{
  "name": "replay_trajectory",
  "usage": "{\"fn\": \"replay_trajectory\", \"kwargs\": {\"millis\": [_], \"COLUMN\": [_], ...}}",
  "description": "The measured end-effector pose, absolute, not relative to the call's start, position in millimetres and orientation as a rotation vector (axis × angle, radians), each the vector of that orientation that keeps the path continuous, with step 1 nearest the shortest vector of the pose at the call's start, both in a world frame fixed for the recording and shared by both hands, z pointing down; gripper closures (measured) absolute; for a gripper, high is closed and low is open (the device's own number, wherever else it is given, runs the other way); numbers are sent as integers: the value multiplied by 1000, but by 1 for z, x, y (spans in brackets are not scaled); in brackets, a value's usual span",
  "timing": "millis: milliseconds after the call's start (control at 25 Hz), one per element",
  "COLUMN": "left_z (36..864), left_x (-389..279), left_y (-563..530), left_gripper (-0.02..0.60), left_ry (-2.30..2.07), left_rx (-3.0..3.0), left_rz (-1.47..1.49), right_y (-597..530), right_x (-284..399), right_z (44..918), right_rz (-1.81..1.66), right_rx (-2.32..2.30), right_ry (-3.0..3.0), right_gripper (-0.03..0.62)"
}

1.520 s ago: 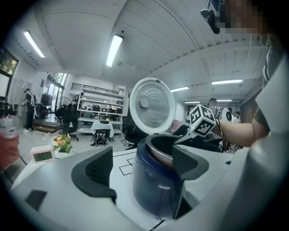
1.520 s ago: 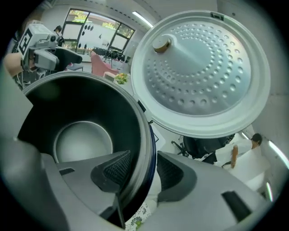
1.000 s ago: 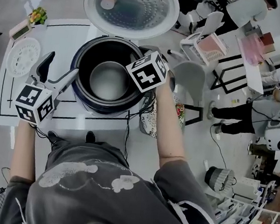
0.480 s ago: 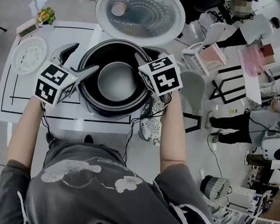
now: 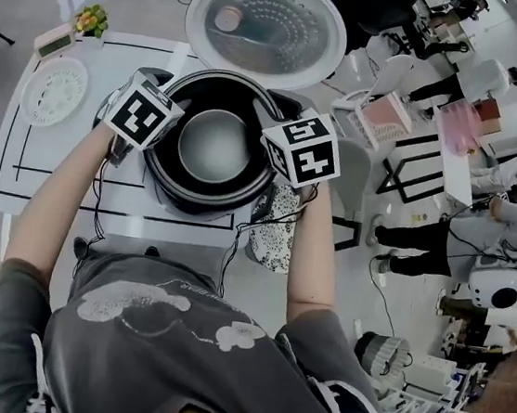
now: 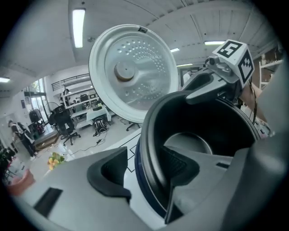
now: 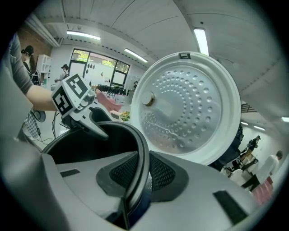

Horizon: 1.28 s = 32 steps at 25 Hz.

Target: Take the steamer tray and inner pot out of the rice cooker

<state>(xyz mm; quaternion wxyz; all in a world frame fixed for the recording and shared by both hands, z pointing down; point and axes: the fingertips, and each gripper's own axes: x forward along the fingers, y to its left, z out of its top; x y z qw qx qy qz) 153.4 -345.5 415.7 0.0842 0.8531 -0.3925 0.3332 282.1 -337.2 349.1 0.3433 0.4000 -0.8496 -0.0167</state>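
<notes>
The rice cooker [image 5: 204,205] stands on the white table [image 5: 54,195] with its lid [image 5: 267,24] raised. Inside it sits the black inner pot [image 5: 215,144] with a grey bottom. My right gripper [image 5: 266,110] is shut on the pot's right rim, and the rim [image 7: 135,135] runs between its two mesh pads [image 7: 165,173]. My left gripper [image 5: 171,108] straddles the left rim [image 6: 151,149] and its jaws are closing. One pad is inside the pot, while the outer pad [image 6: 113,173] stands off the wall. The white perforated steamer tray [image 5: 56,92] lies flat on the table's left.
A small plant [image 5: 92,19] and a little device [image 5: 55,36] sit at the table's far left corner. A patterned cloth [image 5: 279,231] hangs beside the cooker on the right. Chairs, desks and people fill the floor further right.
My left gripper has swung from the table's left side to the pot's left rim, and its jaws have narrowed. The right gripper has stayed on the right rim.
</notes>
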Motion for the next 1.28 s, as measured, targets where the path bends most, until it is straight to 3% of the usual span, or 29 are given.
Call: {"fn": "replay_trajectory", "kwargs": {"millis": [120, 360, 440, 640, 760, 1280], "left_z": [408, 385, 379, 350, 327, 256], "left_x": [152, 155, 152, 151, 142, 44], "left_y": [-347, -342, -339, -334, -333, -308], "left_gripper": [364, 474, 474, 497, 563, 565], "left_ry": [-1226, -1313, -1347, -1396, -1333, -1441], "left_rx": [2559, 2667, 2676, 2707, 2668, 2744], "left_rz": [973, 1112, 1112, 937, 659, 487], "right_y": [-335, -330, -324, -307, -298, -263], "right_x": [282, 275, 269, 260, 247, 146], "right_z": [343, 311, 296, 253, 230, 163], "right_rz": [-34, -58, -91, -262, -334, -489], "right_rx": [1049, 1054, 1055, 1077, 1087, 1065], "right_ry": [-2230, -2312, -2346, -2389, -2418, -2530], "right_gripper": [500, 503, 505, 510, 510, 514]}}
